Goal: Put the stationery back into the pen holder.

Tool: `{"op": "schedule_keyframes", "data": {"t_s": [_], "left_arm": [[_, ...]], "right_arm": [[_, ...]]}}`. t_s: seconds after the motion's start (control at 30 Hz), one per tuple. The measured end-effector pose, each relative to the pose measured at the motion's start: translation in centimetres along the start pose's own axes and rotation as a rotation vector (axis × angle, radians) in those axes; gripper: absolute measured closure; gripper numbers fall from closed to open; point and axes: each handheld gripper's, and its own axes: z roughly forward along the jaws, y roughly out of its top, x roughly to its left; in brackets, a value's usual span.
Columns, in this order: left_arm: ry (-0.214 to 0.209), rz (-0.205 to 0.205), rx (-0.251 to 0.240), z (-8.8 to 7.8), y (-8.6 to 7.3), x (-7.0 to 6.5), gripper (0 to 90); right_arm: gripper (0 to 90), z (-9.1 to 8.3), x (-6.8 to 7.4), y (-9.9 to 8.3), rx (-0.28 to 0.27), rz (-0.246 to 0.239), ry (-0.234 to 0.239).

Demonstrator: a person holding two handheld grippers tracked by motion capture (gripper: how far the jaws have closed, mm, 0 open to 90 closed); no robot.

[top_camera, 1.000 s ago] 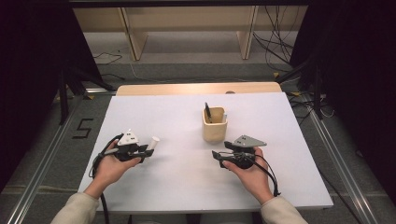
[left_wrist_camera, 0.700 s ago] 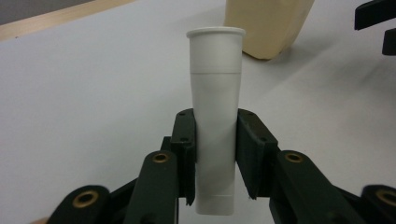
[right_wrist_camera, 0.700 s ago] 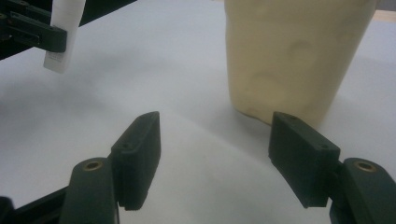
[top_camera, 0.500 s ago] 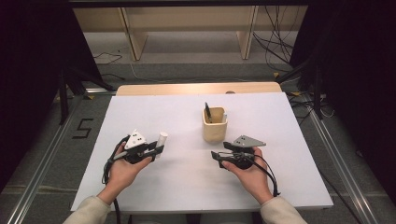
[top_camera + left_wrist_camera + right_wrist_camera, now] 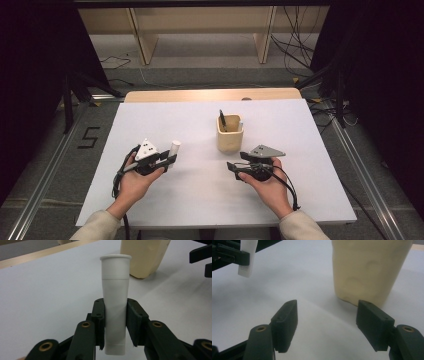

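The left claw (image 5: 115,322) clamped a white tube (image 5: 115,302) upright, evidently for the beige holder (image 5: 229,139) at its two o'clock; the right claw (image 5: 327,325) stood wide, empty, beside that holder.

White-topped desk (image 5: 200,200) with a pale wooden far edge, evenly lit. Grey floor (image 5: 200,60) beyond, crossed by loose black cables (image 5: 295,47). Wooden shelf legs (image 5: 263,30) at the back. Dark curtains (image 5: 40,75) either side; metal rails (image 5: 362,180) alongside.
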Motion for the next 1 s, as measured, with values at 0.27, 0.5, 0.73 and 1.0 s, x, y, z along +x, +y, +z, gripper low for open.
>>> {"op": "schedule_keyframes", "data": {"t_s": [0.27,0.5,0.73,1.0], "left_arm": [[0.002,0.004,-0.024,0.2,0.2,-0.4,70.2],[0.008,0.007,-0.057,0.4,0.7,-0.9,70.2],[0.018,0.009,-0.078,0.4,0.8,-1.1,70.2],[0.019,0.010,-0.088,0.6,0.9,-1.2,70.2]], "right_arm": [[34.5,0.0,0.1,0.0,-0.003,0.000,0.002],[34.5,0.0,0.1,0.0,-0.005,-0.003,0.002],[34.5,0.0,0.1,0.0,-0.002,-0.005,0.002],[34.4,0.0,0.0,0.0,0.001,-0.005,0.002]]}}
